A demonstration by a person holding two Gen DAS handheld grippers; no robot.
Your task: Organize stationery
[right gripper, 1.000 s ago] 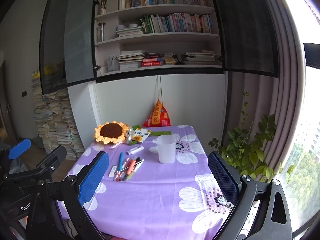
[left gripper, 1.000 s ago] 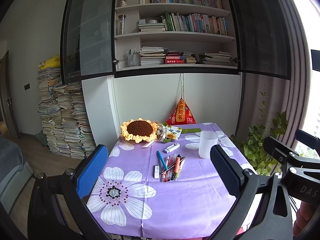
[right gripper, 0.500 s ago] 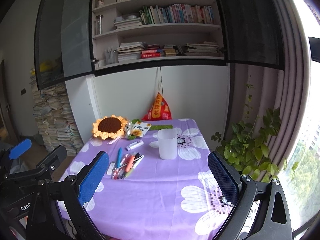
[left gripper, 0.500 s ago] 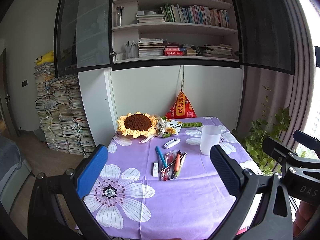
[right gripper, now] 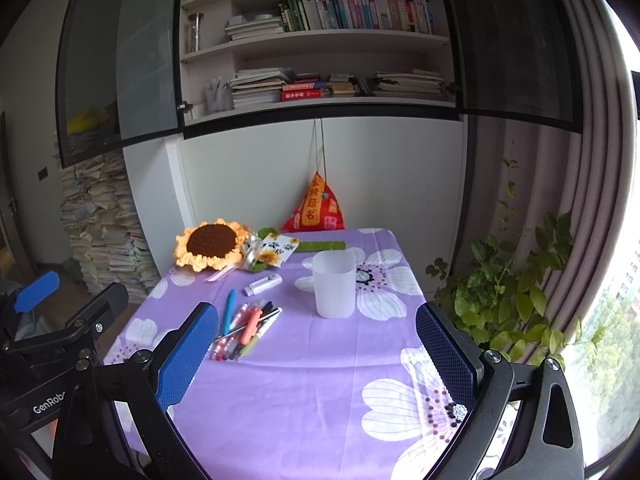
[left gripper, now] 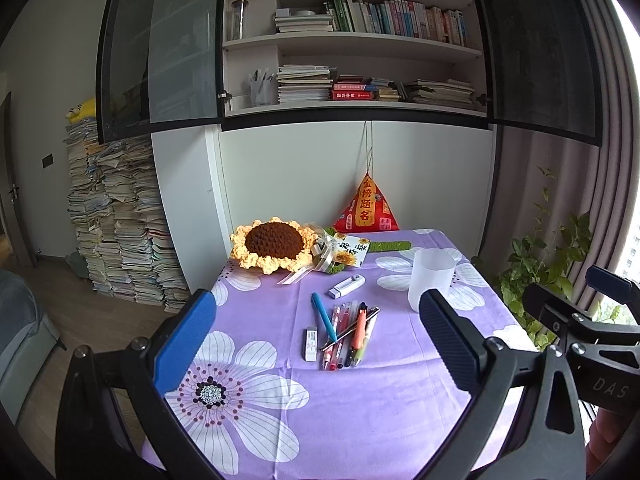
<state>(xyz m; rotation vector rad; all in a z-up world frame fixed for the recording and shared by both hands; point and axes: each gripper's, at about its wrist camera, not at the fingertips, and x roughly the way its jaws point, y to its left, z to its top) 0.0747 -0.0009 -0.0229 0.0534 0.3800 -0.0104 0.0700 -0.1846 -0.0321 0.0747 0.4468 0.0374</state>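
Several pens (left gripper: 349, 334) lie in a loose bunch mid-table on the purple flowered cloth (left gripper: 360, 420), with a blue pen (left gripper: 323, 322), a white eraser (left gripper: 311, 344) and a white correction tape (left gripper: 346, 285) beside them. A translucent white cup (left gripper: 431, 278) stands upright to their right. The right wrist view shows the pens (right gripper: 250, 330), the correction tape (right gripper: 263, 283) and the cup (right gripper: 334, 290). My left gripper (left gripper: 316, 344) is open and empty above the near table. My right gripper (right gripper: 318, 354) is open and empty, right of the pens.
A crocheted sunflower (left gripper: 272, 249), a card with ribbon (left gripper: 348, 254), a green strip (left gripper: 390, 245) and a red pyramid bag (left gripper: 367, 208) sit at the table's far edge by the wall. A plant (right gripper: 508, 280) stands right of the table. Paper stacks (left gripper: 116, 220) stand at left.
Both grippers have moved forward and tilted down toward the table; the pens and cup look nearer and sit lower in the views. Both stay open.
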